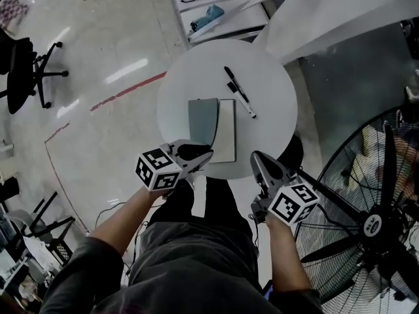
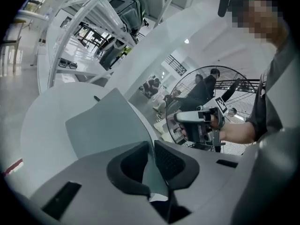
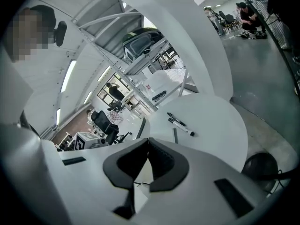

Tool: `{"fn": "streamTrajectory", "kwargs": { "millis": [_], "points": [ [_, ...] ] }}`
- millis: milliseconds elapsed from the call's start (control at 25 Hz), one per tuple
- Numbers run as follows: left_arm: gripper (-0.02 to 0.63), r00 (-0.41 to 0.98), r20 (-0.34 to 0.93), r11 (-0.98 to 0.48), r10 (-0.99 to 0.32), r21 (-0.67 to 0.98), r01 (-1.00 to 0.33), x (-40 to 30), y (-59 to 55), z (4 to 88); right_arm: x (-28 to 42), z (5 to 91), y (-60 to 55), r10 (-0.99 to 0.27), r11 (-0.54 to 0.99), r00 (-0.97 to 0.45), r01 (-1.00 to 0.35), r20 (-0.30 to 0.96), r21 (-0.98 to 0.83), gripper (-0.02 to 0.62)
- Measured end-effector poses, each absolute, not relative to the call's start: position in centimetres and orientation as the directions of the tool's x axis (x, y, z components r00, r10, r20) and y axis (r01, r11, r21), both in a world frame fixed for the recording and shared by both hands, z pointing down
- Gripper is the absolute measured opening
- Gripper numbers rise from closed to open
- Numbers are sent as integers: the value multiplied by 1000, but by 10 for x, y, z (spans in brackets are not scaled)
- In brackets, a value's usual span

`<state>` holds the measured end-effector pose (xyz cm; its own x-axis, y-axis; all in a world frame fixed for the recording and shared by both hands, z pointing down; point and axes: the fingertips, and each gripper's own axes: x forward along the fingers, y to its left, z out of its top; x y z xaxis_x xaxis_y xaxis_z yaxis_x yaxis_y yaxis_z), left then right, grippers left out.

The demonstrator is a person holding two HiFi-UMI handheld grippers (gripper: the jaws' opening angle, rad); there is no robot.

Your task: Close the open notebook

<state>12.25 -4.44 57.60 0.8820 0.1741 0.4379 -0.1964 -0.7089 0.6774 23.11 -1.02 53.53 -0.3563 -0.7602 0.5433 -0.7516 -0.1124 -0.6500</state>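
The notebook (image 1: 226, 131) lies mid-tabletop (image 1: 272, 90), its long axis running away from the person. The left tongs (image 2: 151, 146), nearer, pinch its raised grey cover (image 2: 105, 123). The right tongs (image 3: 148, 143) are clenched on nothing.

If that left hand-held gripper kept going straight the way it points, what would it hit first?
The notebook's raised grey cover: its edge sits between the jaws of the left hand-held gripper. Past that, probably the white table top, though depth is unclear.
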Motion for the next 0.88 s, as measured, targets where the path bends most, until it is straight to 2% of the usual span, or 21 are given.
{"fn": "streamTrajectory", "kwargs": {
  "millis": [880],
  "points": [
    [92, 765, 582, -648, 277, 701, -298, 187, -26, 644, 281, 557, 19, -764, -200, -302, -730, 571, -654, 20]
  ]
}}
